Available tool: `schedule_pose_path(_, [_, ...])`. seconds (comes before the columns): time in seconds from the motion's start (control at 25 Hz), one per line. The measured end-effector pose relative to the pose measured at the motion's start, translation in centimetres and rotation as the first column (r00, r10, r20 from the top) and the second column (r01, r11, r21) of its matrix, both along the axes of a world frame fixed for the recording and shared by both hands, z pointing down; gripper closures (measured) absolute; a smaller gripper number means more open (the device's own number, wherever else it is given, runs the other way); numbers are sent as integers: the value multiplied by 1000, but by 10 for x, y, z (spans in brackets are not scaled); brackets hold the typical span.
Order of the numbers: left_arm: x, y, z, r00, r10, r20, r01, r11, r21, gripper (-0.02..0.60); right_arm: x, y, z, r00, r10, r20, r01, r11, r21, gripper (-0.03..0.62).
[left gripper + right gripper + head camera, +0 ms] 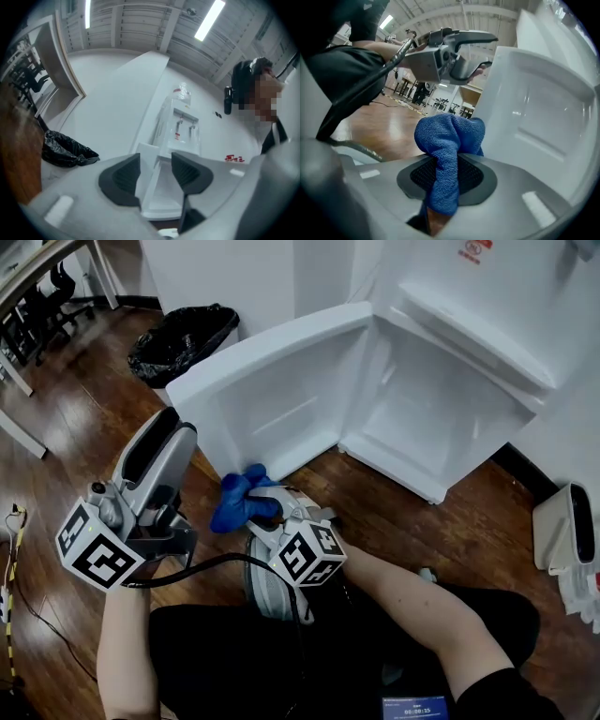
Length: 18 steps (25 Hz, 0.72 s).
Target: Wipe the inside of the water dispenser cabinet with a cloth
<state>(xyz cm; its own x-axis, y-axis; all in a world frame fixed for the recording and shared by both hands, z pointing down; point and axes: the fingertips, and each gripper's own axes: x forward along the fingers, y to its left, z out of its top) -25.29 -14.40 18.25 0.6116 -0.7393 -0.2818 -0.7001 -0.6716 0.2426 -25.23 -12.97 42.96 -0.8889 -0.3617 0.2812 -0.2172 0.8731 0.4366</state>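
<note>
The right gripper is holding the blue cloth. Its fingers are squeezing tight on it, and the cloth is bunching up past the fingertips. The left gripper is holding nothing, and its fingers are standing apart. The white cabinet is sitting open, well ahead of both sets of fingers, with its door swung wide. The cloth is not reaching inside yet, so I think all the wiping is waiting to be done.

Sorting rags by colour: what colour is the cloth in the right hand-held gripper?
Blue cloth, clearest in the right gripper view.
</note>
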Motion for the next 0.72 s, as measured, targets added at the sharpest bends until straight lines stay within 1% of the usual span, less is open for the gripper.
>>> schedule_pose_path(0.08, [-1, 0, 0, 1000, -2, -3, 2, 1000, -1, 371, 3, -4, 22, 998, 1, -57, -2, 1000, -10, 487])
schedule_pose_path(0.16, [-1, 0, 0, 1000, -2, -5, 2, 1000, 0, 371, 12, -14, 44, 993, 25, -114, -28, 999, -23, 487])
schedule_pose_path(0.24, [-1, 1, 0, 1000, -3, 2, 3, 1000, 2, 371, 31, -36, 62, 983, 94, -156, -102, 994, -43, 487])
schedule_pose_path(0.32, [0, 1, 1, 1000, -6, 8, 6, 1000, 4, 371, 59, -67, 72, 964, 204, -169, -218, 973, -72, 487])
schedule_pose_path(0.36, [0, 1, 1, 1000, -8, 10, 8, 1000, 3, 371, 75, -84, 73, 949, 267, -168, -284, 955, -84, 487])
schedule_pose_path(0.4, [0, 1, 1, 1000, -9, 11, 9, 1000, 2, 371, 93, -100, 73, 928, 334, -165, -352, 931, -96, 487])
schedule_pose_path(0.44, [0, 1, 1, 1000, -8, 11, 8, 1000, 1, 371, 113, -116, 74, 900, 405, -160, -424, 899, -112, 487])
schedule_pose_path(0.48, [0, 1, 1, 1000, -8, 11, 8, 1000, 0, 372, 134, -131, 74, 865, 477, -154, -497, 858, -133, 487])
schedule_pose_path(0.52, [1, 1, 1, 1000, -7, 11, 7, 1000, -1, 373, 154, -145, 74, 825, 547, -145, -565, 809, -160, 487])
schedule_pose_path(0.56, [1, 1, 1, 1000, -6, 12, 6, 1000, -2, 373, 174, -157, 73, 784, 606, -133, -621, 761, -190, 487])
schedule_pose_path(0.6, [1, 1, 2, 1000, -6, 13, 6, 1000, -2, 373, 189, -166, 71, 752, 649, -120, -657, 722, -217, 487])
schedule_pose_path(0.64, [1, 1, 2, 1000, -5, 14, 5, 1000, -1, 373, 199, -172, 68, 732, 673, -107, -677, 698, -233, 487])
schedule_pose_path(0.68, [2, 0, 2, 1000, -6, 18, 6, 1000, 1, 374, 204, -175, 63, 723, 684, -97, -685, 690, -233, 487])
schedule_pose_path(0.72, [2, 0, 2, 1000, -9, 28, 9, 1000, 6, 374, 206, -176, 57, 720, 688, -94, -689, 690, -223, 487])
